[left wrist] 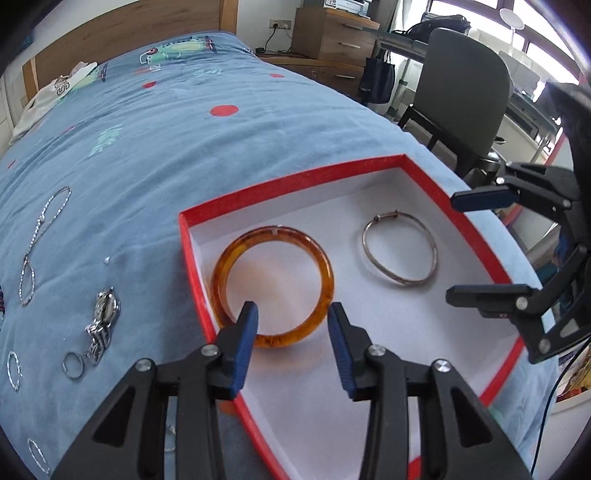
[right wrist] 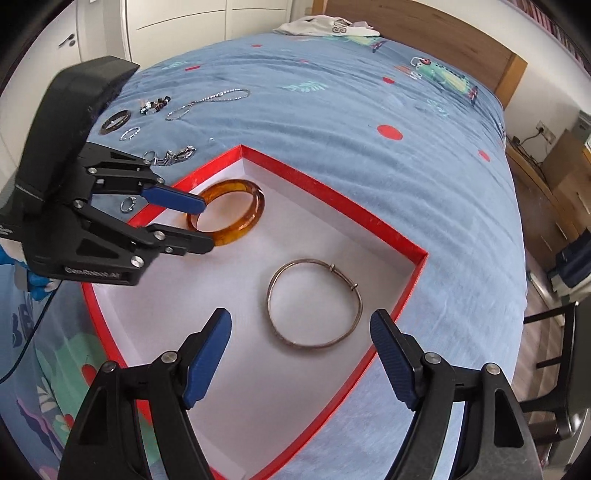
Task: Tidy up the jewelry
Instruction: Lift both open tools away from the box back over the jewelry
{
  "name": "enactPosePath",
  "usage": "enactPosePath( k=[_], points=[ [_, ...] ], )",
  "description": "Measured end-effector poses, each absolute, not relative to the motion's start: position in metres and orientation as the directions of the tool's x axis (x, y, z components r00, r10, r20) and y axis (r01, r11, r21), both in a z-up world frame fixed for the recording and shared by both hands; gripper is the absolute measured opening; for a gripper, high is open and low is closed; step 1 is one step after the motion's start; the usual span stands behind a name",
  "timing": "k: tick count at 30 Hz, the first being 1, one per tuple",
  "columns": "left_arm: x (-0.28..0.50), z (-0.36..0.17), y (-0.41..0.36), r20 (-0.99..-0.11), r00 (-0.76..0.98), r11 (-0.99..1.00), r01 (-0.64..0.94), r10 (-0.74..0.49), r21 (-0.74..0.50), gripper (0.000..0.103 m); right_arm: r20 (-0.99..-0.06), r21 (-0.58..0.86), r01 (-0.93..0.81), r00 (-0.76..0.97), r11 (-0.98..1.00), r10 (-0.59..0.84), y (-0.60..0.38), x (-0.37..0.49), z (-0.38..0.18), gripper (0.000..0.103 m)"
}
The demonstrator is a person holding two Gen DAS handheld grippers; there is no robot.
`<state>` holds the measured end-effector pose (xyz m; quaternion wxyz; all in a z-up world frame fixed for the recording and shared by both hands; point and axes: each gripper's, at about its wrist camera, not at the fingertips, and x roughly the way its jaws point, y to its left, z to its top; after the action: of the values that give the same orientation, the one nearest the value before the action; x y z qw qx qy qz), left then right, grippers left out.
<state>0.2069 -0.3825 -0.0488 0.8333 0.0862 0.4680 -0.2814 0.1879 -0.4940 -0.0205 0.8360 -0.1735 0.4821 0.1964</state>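
A red box point(left wrist: 476, 236) with a white floor lay on the blue bedspread point(left wrist: 155, 155), holding two bangles. In the left wrist view the amber bangle point(left wrist: 325, 273) sat just ahead of the left gripper point(left wrist: 291, 325), whose jaws stood apart with its near rim between the fingertips, gripping nothing. The silver bangle point(left wrist: 432, 254) lay apart from it at about two o'clock, flat on the white floor. The right gripper point(right wrist: 301, 332) hovered over the box too, spread wide and empty, the silver bangle just ahead between its blue pads point(right wrist: 207, 358). From that side the left gripper's body showed raised lettering that seemed to read "GeoRobot.AI". Outside the box, at nine o'clock in the left view, lay a chain point(left wrist: 40, 236), a watch point(left wrist: 105, 310) and rings point(left wrist: 74, 363). A white garment point(right wrist: 328, 26) by the headboard point(right wrist: 424, 26) bore partly hidden letters.
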Motion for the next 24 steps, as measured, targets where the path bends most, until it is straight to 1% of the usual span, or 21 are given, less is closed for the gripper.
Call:
enactPosePath(
  k=[3, 4, 7, 11, 15, 19, 24],
  points=[
    [0.202, -0.041, -0.378, -0.824, 0.402, 0.82, 0.558, -0.4, -0.125, 0.039, -0.866, -0.096, -0.475, 0.473, 0.875, 0.162, -0.494, 0.182, -0.013, 0.077],
    [0.201, -0.039, -0.377, -0.823, 0.404, 0.822, 0.556, -0.398, -0.124, 0.043, -0.863, -0.095, -0.47, 0.478, 0.878, 0.162, -0.493, 0.179, -0.01, 0.077],
    [0.193, -0.028, -0.37, -0.812, 0.408, 0.825, 0.545, -0.416, -0.149, 0.045, -0.855, -0.109, -0.453, 0.497, 0.885, 0.149, -0.493, 0.168, 0.002, 0.077],
    [0.173, -0.004, -0.356, -0.788, 0.43, 0.822, 0.545, -0.442, -0.164, 0.045, -0.837, -0.098, -0.41, 0.527, 0.907, 0.147, -0.492, 0.147, 0.021, 0.078],
    [0.147, 0.022, -0.329, -0.761, 0.474, 0.836, 0.524, -0.443, -0.161, 0.051, -0.816, -0.086, -0.385, 0.556, 0.919, 0.157, -0.482, 0.122, 0.039, 0.08],
    [0.125, 0.041, -0.294, -0.751, 0.522, 0.861, 0.494, -0.405, -0.121, 0.051, -0.793, -0.064, -0.368, 0.583, 0.928, 0.176, -0.463, 0.096, 0.055, 0.08],
    [0.101, 0.059, -0.23, -0.734, 0.577, 0.895, 0.436, -0.357, -0.092, 0.051, -0.765, -0.037, -0.339, 0.615, 0.94, 0.192, -0.433, 0.07, 0.069, 0.08]
  ],
)
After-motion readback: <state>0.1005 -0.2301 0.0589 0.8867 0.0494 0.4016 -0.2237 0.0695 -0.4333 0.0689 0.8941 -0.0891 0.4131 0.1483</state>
